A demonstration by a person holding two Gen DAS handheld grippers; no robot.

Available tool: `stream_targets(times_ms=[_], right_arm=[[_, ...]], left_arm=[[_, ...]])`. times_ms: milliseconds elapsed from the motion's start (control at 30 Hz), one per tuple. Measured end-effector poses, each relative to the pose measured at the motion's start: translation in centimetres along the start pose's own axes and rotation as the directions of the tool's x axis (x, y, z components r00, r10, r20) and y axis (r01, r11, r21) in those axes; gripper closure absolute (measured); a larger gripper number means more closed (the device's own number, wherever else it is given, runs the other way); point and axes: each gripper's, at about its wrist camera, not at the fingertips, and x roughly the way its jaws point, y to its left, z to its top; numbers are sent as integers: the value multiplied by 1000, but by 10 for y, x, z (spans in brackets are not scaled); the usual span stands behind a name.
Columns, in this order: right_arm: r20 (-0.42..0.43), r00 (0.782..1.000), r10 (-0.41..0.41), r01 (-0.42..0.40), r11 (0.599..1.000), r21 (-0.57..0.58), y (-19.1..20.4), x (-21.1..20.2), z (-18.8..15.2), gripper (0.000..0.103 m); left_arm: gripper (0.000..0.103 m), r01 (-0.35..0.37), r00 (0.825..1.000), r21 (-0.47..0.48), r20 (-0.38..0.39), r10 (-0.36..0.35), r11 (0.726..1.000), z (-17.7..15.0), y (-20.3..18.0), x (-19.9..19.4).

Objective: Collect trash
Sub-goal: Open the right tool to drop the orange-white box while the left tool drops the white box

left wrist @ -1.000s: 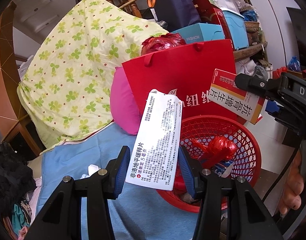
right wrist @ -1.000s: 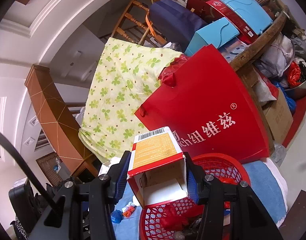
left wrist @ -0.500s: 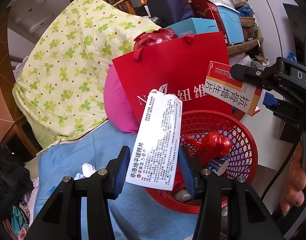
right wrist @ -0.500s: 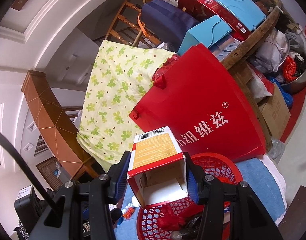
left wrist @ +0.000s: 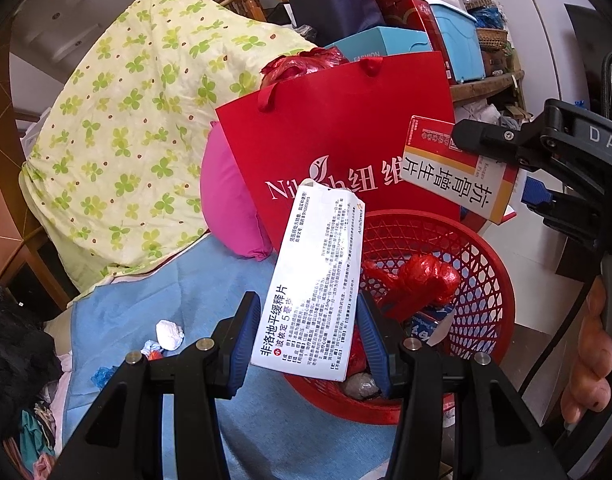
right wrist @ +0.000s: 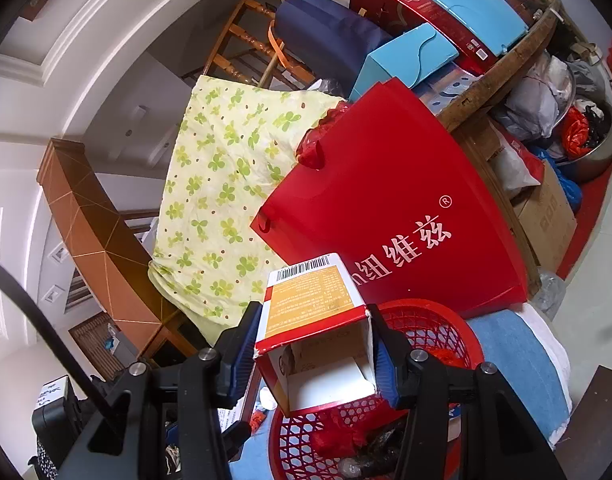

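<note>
My left gripper [left wrist: 312, 338] is shut on a flattened white medicine box [left wrist: 318, 280] with black print, held upright beside the near rim of a red mesh basket [left wrist: 482, 292]. The basket holds a crumpled red plastic bag [left wrist: 422, 280] and other scraps. My right gripper [right wrist: 314, 354] is shut on an open-ended red, orange and white medicine carton [right wrist: 312, 320], held above the basket [right wrist: 438, 328]. In the left wrist view that carton [left wrist: 454, 170] hangs over the basket's far right side, clamped in the right gripper's black fingers [left wrist: 490, 136].
A red paper bag [left wrist: 346, 128] stands behind the basket, with a pink cushion [left wrist: 229, 208] and a clover-print quilt [left wrist: 137, 132] to its left. A crumpled white wad [left wrist: 169, 334] and small scraps lie on the blue cloth [left wrist: 193, 288]. A person's hand [left wrist: 590, 368] is at right. Boxes crowd a shelf [right wrist: 506, 68].
The left wrist view has tilted down slightly, so the basket and red bag sit a little lower and closer. Both boxes stay clamped; the right gripper holds still.
</note>
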Motion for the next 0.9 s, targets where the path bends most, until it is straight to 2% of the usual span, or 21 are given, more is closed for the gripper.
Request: stream_targets(times_ms=[633,833,900], right_arm=[[-42,998,-37,40,998,56,-11,7,-2,48],[-77,996,-50,56,995,84,-15,13,-4,46],[-85,995,-55,62,994,92,-16,14,-4,41]], left_arm=[[52,42,999,-11,-31,-42,999,-7,-3,8],[52,53,997,-30,-46,-55,998,-10,0,12],[52,53,997,-36,-50,-55,998,-10,1,13]])
